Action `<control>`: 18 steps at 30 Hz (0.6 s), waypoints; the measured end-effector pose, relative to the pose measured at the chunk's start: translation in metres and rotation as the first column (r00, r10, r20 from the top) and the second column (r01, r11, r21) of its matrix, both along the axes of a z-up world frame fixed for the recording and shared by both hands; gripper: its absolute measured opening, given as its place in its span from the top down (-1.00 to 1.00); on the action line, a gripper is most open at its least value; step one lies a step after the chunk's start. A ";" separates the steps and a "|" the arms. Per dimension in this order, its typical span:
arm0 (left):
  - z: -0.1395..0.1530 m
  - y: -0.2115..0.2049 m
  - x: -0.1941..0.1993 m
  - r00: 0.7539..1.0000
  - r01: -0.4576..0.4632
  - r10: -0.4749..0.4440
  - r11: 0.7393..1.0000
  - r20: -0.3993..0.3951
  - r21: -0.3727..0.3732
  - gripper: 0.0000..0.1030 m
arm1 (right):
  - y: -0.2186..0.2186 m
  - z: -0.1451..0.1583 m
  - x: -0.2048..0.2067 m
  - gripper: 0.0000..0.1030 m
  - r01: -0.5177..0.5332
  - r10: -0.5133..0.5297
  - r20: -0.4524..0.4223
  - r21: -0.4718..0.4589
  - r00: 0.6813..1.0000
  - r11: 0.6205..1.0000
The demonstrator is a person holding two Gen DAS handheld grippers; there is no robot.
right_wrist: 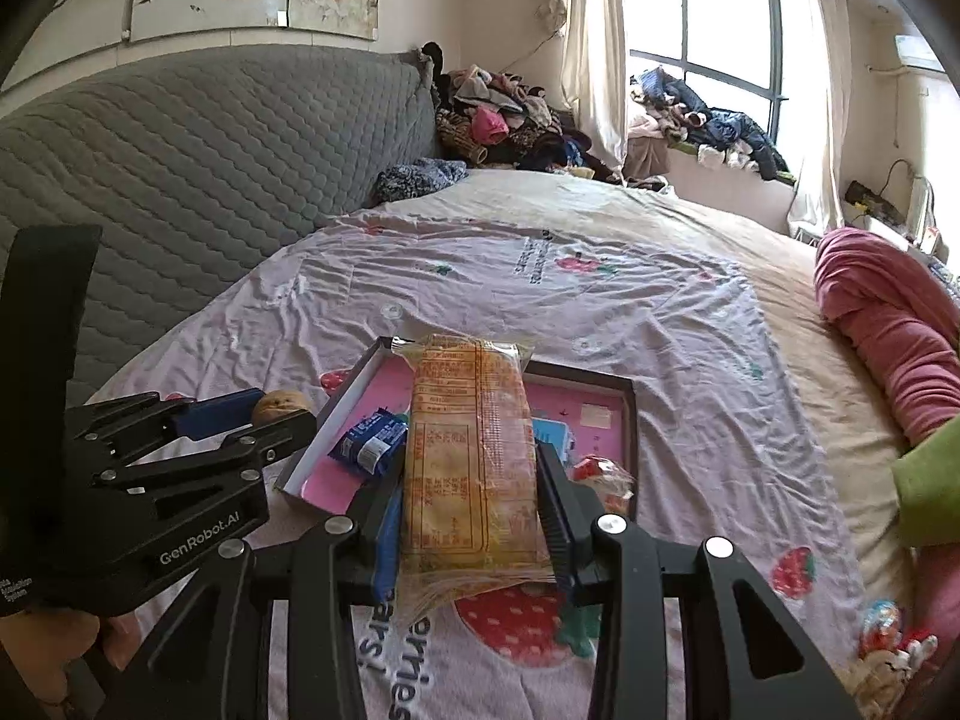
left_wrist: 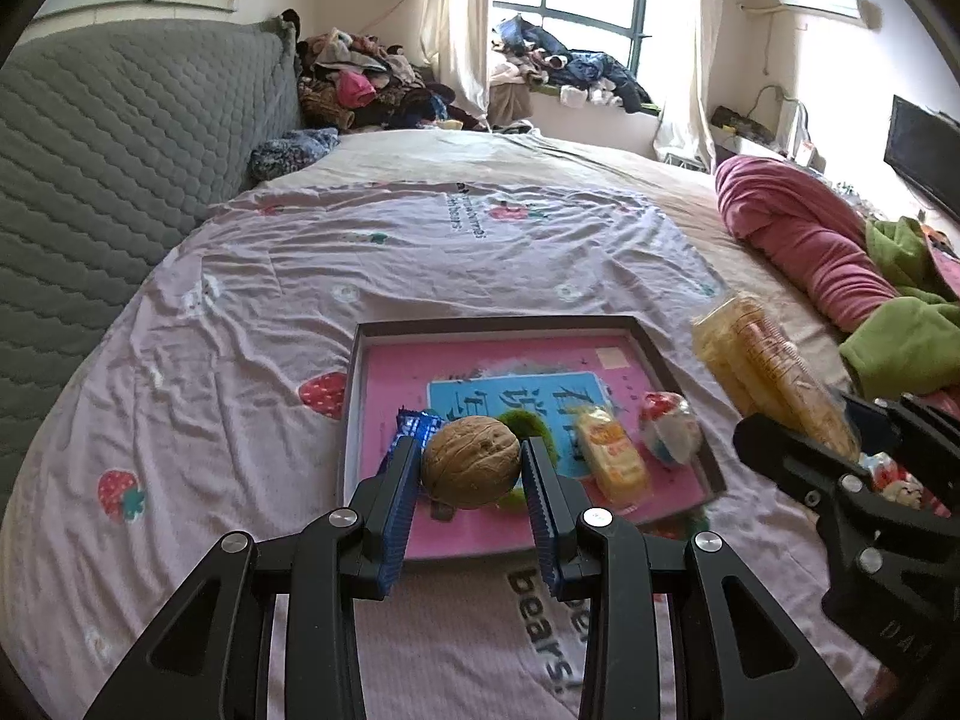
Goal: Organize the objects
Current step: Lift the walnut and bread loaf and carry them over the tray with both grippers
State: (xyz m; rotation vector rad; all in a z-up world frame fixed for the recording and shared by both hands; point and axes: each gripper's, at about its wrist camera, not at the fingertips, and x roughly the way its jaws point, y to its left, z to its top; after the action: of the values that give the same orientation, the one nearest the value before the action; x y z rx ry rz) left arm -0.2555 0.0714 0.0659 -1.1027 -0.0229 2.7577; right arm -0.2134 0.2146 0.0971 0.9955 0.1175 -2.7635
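Observation:
My left gripper (left_wrist: 470, 450) is shut on a brown walnut (left_wrist: 471, 468), held above the near part of a shallow dark-rimmed tray (left_wrist: 498, 324) with a pink floor. My right gripper (right_wrist: 468, 468) is shut on a long yellow snack packet (right_wrist: 468, 438), held over the same tray (right_wrist: 630, 414). A blue wrapped snack (right_wrist: 369, 444), a small yellow packet (left_wrist: 612, 456), a red-and-white candy (left_wrist: 669, 426) and a green fuzzy piece (left_wrist: 522, 420) lie in the tray. The left gripper (right_wrist: 282, 411) and its walnut (right_wrist: 279, 405) also show at the left edge of the right wrist view.
The tray rests on a bed with a lilac strawberry-print sheet (left_wrist: 300, 300). A grey quilted headboard (left_wrist: 120, 150) runs along the left. A pink blanket (left_wrist: 804, 240) and green cloth (left_wrist: 900, 348) lie at the right. Loose candies (right_wrist: 882, 624) sit on the sheet at the lower right.

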 end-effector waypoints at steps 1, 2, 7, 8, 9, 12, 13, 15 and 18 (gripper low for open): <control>-0.005 -0.001 -0.007 1.000 0.001 -0.001 1.000 0.003 0.000 0.31 | -0.003 -0.006 -0.008 0.23 -0.006 0.006 0.005 -0.003 1.000 1.000; -0.009 0.000 -0.012 1.000 -0.001 0.001 1.000 0.007 0.001 0.31 | -0.003 -0.010 -0.011 0.23 -0.008 0.008 0.009 -0.004 1.000 1.000; -0.032 0.001 -0.034 1.000 -0.001 0.001 1.000 0.022 0.002 0.31 | -0.009 -0.037 -0.034 0.23 -0.018 0.018 0.038 -0.007 0.999 1.000; -0.036 0.001 -0.037 1.000 -0.001 0.001 1.000 0.025 0.003 0.31 | -0.010 -0.042 -0.037 0.23 -0.020 0.020 0.044 -0.007 0.999 1.000; -0.041 0.002 -0.041 1.000 -0.003 0.003 1.000 0.029 0.003 0.31 | -0.011 -0.050 -0.042 0.23 -0.022 0.023 0.053 -0.007 0.998 1.000; -0.056 0.001 -0.050 0.999 -0.007 0.007 1.000 0.042 0.006 0.31 | -0.013 -0.066 -0.051 0.23 -0.024 0.025 0.073 -0.005 0.997 1.000; -0.061 0.000 -0.052 0.999 -0.009 0.009 1.000 0.046 0.007 0.31 | -0.013 -0.071 -0.053 0.23 -0.024 0.024 0.080 -0.004 0.996 1.000; -0.070 -0.002 -0.056 0.998 -0.011 0.010 1.000 0.055 0.011 0.31 | -0.014 -0.079 -0.057 0.23 -0.025 0.025 0.092 -0.003 0.995 1.000; -0.079 -0.005 -0.058 0.998 -0.017 0.016 1.000 0.059 0.015 0.31 | -0.013 -0.089 -0.061 0.23 -0.024 0.024 0.098 -0.001 0.995 1.000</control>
State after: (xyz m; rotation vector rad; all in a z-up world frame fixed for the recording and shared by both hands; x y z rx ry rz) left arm -0.3135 0.0666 -0.0131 -1.1852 -0.0613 2.7341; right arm -0.2744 0.2014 0.0080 1.1200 0.1146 -2.6869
